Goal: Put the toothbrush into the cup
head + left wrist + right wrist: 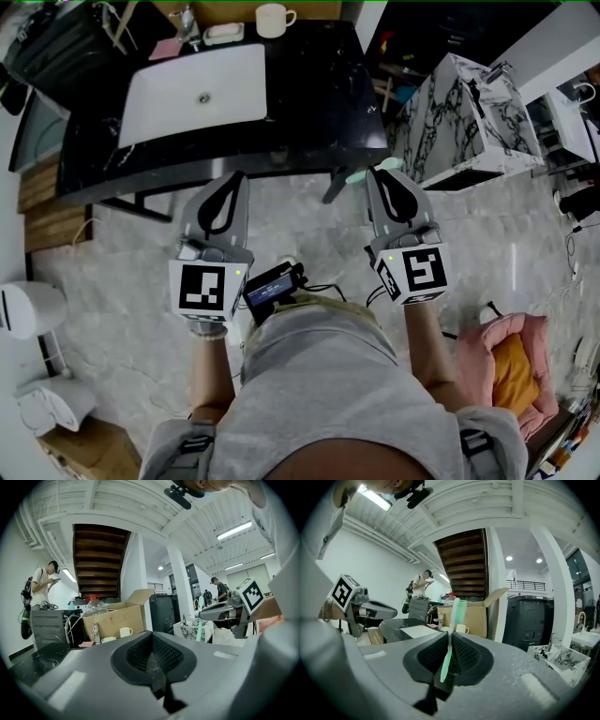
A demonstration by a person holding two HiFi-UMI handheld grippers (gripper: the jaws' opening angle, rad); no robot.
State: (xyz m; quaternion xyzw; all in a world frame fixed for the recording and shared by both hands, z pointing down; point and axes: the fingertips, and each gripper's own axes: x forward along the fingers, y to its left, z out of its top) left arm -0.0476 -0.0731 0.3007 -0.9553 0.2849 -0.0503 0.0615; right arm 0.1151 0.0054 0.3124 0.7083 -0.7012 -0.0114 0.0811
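Closest to me, the right gripper [377, 173] had its jaws clamped on the toothbrush [451, 634]. The left gripper [237, 178] had its jaws together, empty. The cup [273, 19] stood on the counter's [319, 94] far edge.

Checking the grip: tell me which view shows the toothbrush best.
Right gripper view: the toothbrush stands clamped between the jaws, handle and head plain. Head view shows only mint ends at the right gripper's tip. Left gripper view shows the toothbrush small, far off.

No readable text or numbers.
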